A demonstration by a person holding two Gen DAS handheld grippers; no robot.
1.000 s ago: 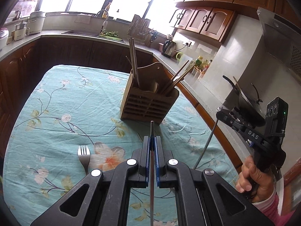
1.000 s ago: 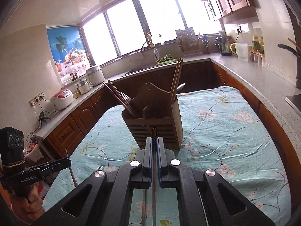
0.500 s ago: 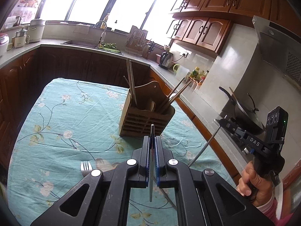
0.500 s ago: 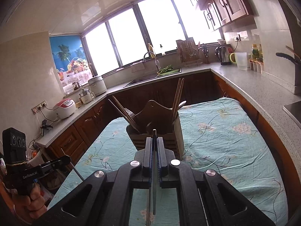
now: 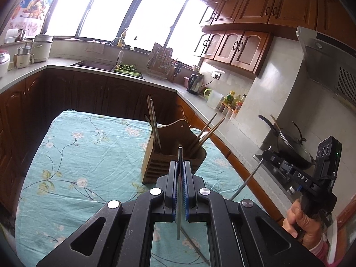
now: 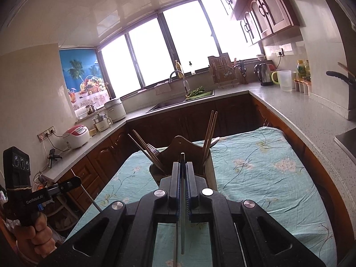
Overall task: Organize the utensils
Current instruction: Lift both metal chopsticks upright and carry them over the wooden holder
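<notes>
- Utensils are in two places: some stand in a wooden holder (image 5: pixel 172 155) on the table, and one thin metal one is in each gripper
- Brown slats run across the front of the holder, and a tall curved board rises at its back
- Chopsticks (image 5: pixel 153 122) lean out of its left part, and more chopsticks (image 5: pixel 209 131) lean out of its right part
- From the right wrist view a fork (image 6: pixel 152 149) pokes up among the sticks on the holder's far side
- The left gripper (image 5: pixel 180 178) is squeezed tight on a flat metal handle (image 5: pixel 179 200); its lower end runs out of sight under the gripper
- The right gripper (image 6: pixel 183 178) is squeezed tight on a thin metal utensil (image 6: pixel 182 222) too
- I cannot tell what kind either held utensil is, maybe a knife or a spoon, since only a thin edge shows
- The floral tablecloth (image 5: pixel 89 155) covers the table, and the grippers' black bodies hide its near part
- Each gripper shows small at the edge of the other's view, held by a hand (image 5: pixel 300 222)
</notes>
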